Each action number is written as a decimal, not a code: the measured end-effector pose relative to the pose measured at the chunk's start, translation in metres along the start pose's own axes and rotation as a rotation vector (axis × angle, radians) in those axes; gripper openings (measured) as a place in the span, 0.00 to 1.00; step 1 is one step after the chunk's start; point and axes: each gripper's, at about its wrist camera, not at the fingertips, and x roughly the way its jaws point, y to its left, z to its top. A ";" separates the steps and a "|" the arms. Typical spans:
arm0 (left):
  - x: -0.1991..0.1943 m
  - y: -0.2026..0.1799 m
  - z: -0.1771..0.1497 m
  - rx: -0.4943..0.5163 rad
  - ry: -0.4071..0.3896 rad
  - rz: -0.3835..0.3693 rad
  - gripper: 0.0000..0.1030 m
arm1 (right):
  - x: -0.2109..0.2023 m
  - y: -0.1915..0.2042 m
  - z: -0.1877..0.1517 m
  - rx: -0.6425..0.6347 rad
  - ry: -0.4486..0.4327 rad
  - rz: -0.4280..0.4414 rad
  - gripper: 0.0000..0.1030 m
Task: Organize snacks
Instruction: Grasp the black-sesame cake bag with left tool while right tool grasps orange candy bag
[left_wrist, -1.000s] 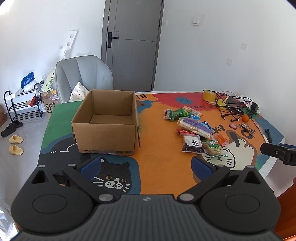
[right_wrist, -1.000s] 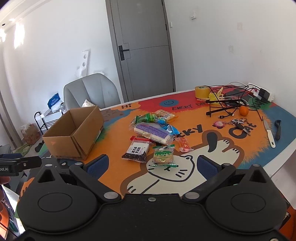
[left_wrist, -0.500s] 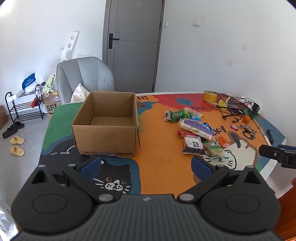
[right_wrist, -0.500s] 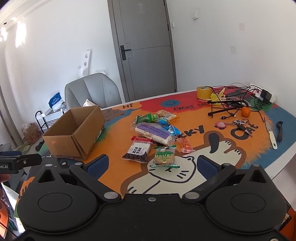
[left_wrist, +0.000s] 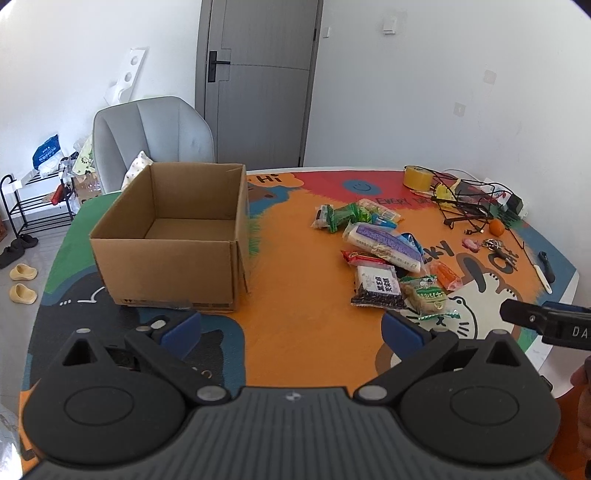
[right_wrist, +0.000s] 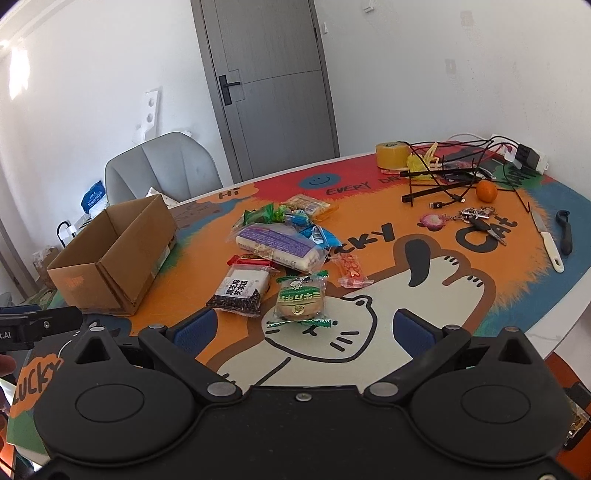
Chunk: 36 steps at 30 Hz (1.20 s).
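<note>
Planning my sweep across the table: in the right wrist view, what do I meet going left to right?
cardboard box → black sesame packet → green bun packet → orange-red candy wrapper → pink keychain → orange → white-handled knife → black peeler

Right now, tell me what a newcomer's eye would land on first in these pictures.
The open brown cardboard box stands empty on the left side of the colourful cartoon-cat table mat. To its right lies a loose heap of snack packets, nearest the right gripper a round cake in a green wrapper. Farther back on the right sit a yellow tape roll, tangled black cables and a small orange fruit.
</note>
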 end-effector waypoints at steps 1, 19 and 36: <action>0.006 -0.003 0.002 -0.002 0.008 -0.007 1.00 | 0.004 -0.003 -0.001 0.009 0.004 0.004 1.00; 0.079 -0.036 0.030 -0.010 0.077 -0.094 0.97 | 0.055 -0.041 0.014 0.109 0.020 0.007 1.00; 0.155 -0.068 0.041 -0.022 0.209 -0.111 0.69 | 0.118 -0.068 0.026 0.152 0.137 0.042 0.73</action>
